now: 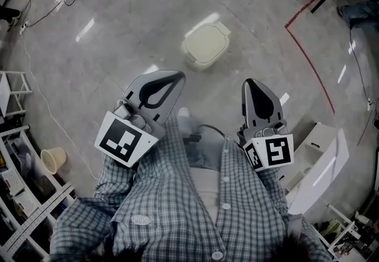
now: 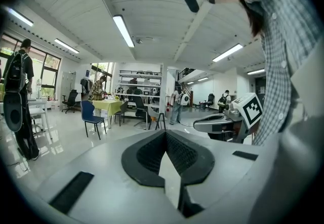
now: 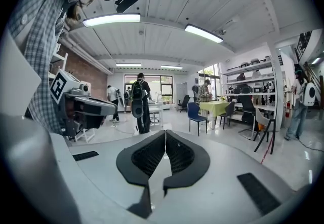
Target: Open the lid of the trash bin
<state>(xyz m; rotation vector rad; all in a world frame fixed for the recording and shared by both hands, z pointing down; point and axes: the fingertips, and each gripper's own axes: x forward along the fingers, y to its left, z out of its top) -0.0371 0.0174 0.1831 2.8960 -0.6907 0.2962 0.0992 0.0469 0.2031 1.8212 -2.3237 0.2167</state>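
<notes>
At about 7 o'clock in the head view, your left gripper [image 1: 169, 83] is held close against your body, its jaws pressed together with nothing between them. The trash bin [image 1: 205, 45] stands on the floor [image 1: 118, 29] at roughly 12 o'clock, well apart from both tools. Its pale lid [image 1: 207, 40] looks to be lying flat and closed, though from this steep angle that is hard to confirm. At about 5 o'clock, your right gripper [image 1: 252, 84] is also pinched closed and empty. As far as I can judge, no part of the task is done yet: you need to reach the bin, catch the lid's edge and swing it up
</notes>
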